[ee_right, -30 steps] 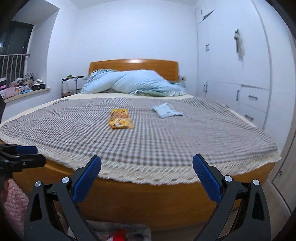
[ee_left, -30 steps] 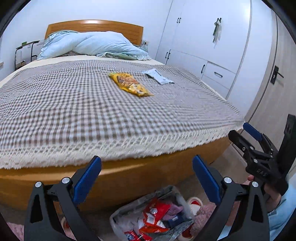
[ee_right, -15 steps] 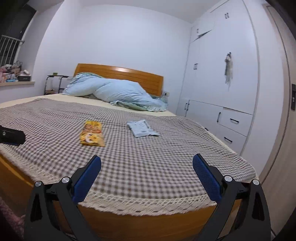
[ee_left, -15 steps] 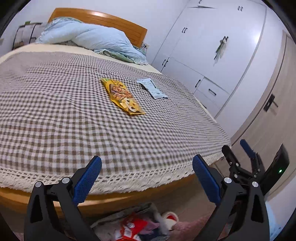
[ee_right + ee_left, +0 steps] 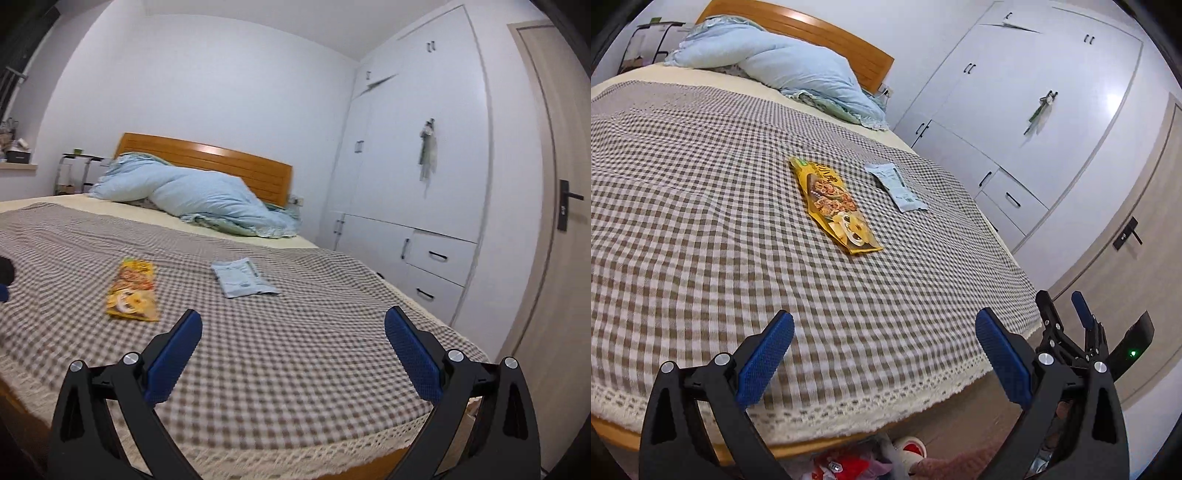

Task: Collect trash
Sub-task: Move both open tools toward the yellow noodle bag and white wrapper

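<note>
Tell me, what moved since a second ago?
Both tongs, the left tongs and the right tongs, rose from beside the trash bag on the floor and came in over the bed. They stayed open and empty. The yellow snack bag and white wrapper lie unmoved.

Yellow snack bag [image 5: 834, 206] on brown-checked bedspread [image 5: 701, 206]

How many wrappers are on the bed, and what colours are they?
Yellow wrapper: 1
Pale blue-white wrapper: 1
Total: 2, both lying flat on the checked blanket.
</note>
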### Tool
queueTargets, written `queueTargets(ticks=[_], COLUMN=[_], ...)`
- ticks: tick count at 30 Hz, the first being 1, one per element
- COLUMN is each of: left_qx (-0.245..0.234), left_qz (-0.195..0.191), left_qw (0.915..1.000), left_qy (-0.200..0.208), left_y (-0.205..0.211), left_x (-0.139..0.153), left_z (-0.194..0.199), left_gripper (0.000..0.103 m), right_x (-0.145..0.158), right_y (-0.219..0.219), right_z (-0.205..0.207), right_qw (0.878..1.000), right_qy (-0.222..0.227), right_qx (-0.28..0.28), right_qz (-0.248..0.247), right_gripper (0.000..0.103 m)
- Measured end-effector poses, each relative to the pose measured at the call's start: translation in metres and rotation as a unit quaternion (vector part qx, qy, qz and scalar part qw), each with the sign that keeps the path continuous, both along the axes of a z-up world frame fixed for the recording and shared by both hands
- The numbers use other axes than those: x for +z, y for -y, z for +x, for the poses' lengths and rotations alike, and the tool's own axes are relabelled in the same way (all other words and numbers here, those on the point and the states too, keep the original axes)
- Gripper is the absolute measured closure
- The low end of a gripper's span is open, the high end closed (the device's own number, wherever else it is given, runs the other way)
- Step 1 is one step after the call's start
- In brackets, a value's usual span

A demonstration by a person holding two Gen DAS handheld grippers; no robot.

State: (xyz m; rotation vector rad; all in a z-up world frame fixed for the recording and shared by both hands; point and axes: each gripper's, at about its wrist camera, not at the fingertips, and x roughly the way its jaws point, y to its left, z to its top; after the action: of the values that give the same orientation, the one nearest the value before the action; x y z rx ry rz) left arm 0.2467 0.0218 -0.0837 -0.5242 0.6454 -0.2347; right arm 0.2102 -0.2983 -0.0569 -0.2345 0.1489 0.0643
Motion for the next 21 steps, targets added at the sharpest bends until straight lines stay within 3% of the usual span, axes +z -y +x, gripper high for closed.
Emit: queueTargets(ticks=[21], left_qx=[-0.005], left_qz=[-0.049], left_qw=[0.9965], left_qy=[-0.067], left_y=[-0.035], left_x=[-0.024], left_z=[0.133], left_gripper=[0.008], right_x=[-0.009], right_y=[0.020], right_z=[0.114], right_qw=[0.995], right_qy=[-0.080], right_qx=[-0.051], right_qz=[0.033], right_gripper=[0.008])
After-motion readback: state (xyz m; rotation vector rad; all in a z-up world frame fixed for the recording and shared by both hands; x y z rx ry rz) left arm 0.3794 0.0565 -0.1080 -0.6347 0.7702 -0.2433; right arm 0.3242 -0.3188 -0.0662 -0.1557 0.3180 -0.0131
